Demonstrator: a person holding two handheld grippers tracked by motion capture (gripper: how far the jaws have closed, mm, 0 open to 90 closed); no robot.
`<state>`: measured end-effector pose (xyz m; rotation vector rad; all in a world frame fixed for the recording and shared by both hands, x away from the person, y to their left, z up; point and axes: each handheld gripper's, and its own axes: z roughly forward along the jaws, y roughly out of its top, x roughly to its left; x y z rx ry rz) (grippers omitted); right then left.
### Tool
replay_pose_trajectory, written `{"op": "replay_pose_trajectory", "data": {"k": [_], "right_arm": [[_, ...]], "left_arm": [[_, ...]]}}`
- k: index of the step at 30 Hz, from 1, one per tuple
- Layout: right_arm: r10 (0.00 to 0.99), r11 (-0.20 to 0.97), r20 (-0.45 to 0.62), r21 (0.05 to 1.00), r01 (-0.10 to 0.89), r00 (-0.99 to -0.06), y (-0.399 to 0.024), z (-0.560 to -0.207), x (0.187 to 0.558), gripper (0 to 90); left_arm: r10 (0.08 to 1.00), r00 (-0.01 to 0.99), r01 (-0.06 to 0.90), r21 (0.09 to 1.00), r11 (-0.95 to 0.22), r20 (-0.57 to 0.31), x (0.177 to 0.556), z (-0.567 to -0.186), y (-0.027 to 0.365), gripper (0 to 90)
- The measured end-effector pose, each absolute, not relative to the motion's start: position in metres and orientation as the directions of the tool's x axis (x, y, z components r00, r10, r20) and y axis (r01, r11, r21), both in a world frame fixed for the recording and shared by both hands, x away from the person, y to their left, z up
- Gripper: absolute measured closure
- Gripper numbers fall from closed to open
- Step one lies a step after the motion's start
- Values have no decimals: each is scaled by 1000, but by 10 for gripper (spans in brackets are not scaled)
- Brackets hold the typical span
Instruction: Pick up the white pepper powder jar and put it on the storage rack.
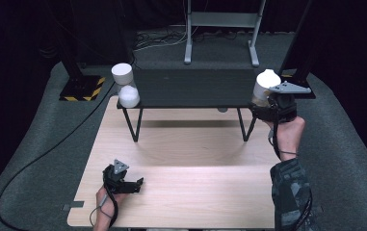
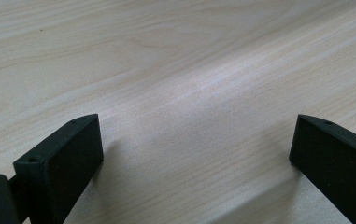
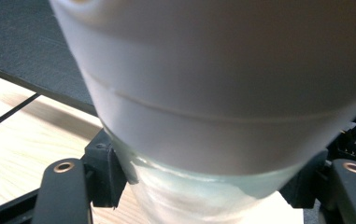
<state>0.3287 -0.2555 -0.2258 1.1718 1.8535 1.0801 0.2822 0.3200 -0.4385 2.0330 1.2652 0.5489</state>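
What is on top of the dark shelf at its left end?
Two white containers stand at the left end of the shelf. Their contents and the shelf surface under them are hidden.

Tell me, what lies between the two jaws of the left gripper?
Nothing: in the left gripper view, bare wooden tabletop shows between the open jaws of the left gripper.

A staged recording space of the laboratory kind. A pale wooden counter (image 1: 186,192) stands on grey carpet (image 1: 36,144), enclosed by black curtains (image 1: 17,29). Black stands rest on a base marked with yellow-and-black hazard tape (image 1: 82,89); a grey metal frame (image 1: 222,29) rises behind, with loose cables (image 1: 159,38) bundled on the floor. A small dark shelf (image 1: 195,86) on wire legs sits on the counter. No domestic furnishings appear.
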Motion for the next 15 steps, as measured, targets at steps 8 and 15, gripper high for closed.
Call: {"op": "replay_pose_trajectory", "data": {"k": [8, 15], "right_arm": [[927, 255, -121, 897, 360, -355, -256, -220, 336, 303], [929, 254, -122, 896, 364, -349, -257, -217, 345, 303]], "left_arm": [[898, 441, 614, 728, -304, 2, 282, -439, 320, 27], [898, 441, 614, 728, -304, 3, 282, -438, 320, 27]]}}
